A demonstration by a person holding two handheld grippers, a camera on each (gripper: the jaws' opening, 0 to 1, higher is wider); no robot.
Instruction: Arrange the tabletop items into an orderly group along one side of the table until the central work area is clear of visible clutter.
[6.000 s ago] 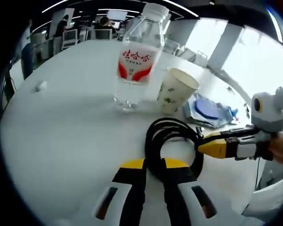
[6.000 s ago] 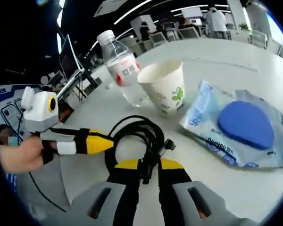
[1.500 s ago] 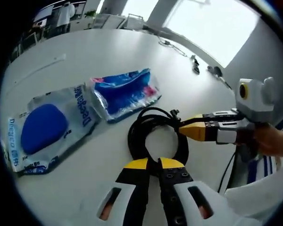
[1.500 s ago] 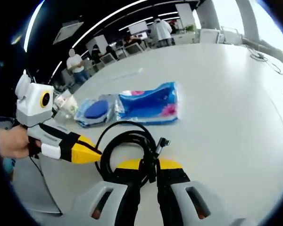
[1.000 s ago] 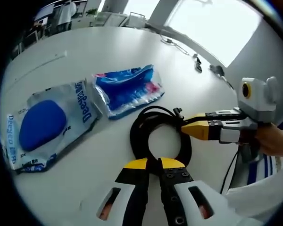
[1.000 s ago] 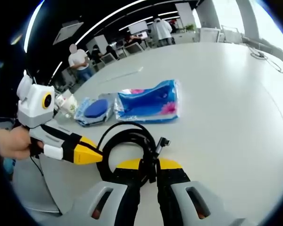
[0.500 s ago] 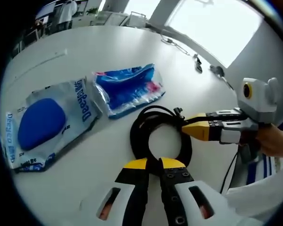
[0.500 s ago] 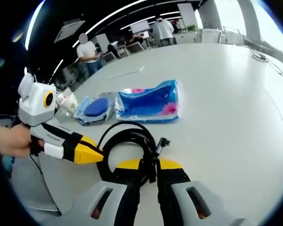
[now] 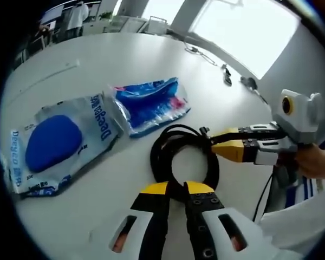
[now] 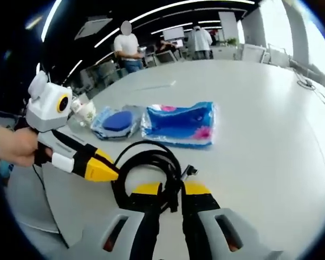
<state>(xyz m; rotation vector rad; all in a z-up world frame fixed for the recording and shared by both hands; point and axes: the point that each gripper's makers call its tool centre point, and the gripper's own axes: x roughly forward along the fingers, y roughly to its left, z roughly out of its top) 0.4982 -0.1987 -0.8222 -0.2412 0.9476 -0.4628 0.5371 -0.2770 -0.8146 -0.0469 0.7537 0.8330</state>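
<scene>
Seen lying flat on the white round tabletop (image 9: 151,65): a coiled black cable (image 9: 182,157), looped into a rough ring, close to the near edge. Gripped on two sides at once. In the left gripper view, the left tool (image 9: 176,190) nearly closed, its yellow-tipped black jaws pinching the near arc of the coil between them; the right tool (image 9: 215,145) entering from the right, held by a hand (image 9: 316,162), its yellow jaws drawn together on the coil's far-right arc beside the small plug end. In the right gripper view, the right tool (image 10: 171,190) likewise almost closed on the cable (image 10: 146,165), a strand and the plug end rising between its jaws; the left tool (image 10: 115,173) reaching in from the left, held by a hand (image 10: 13,145), its yellow tip against the coil's left arc. Just beyond the coil, side by side and overlapping at one edge: a blue plastic pack with pink markings (image 9: 149,103) and a clear plastic pouch holding a blue oval pad (image 9: 57,143). Same two packets in the right gripper view, blue pack (image 10: 181,124) nearer, pouch (image 10: 116,122) to its left, and a white paper cup (image 10: 86,112) just past the pouch. People standing and desks with monitors in the background, beyond the tabletop.
</scene>
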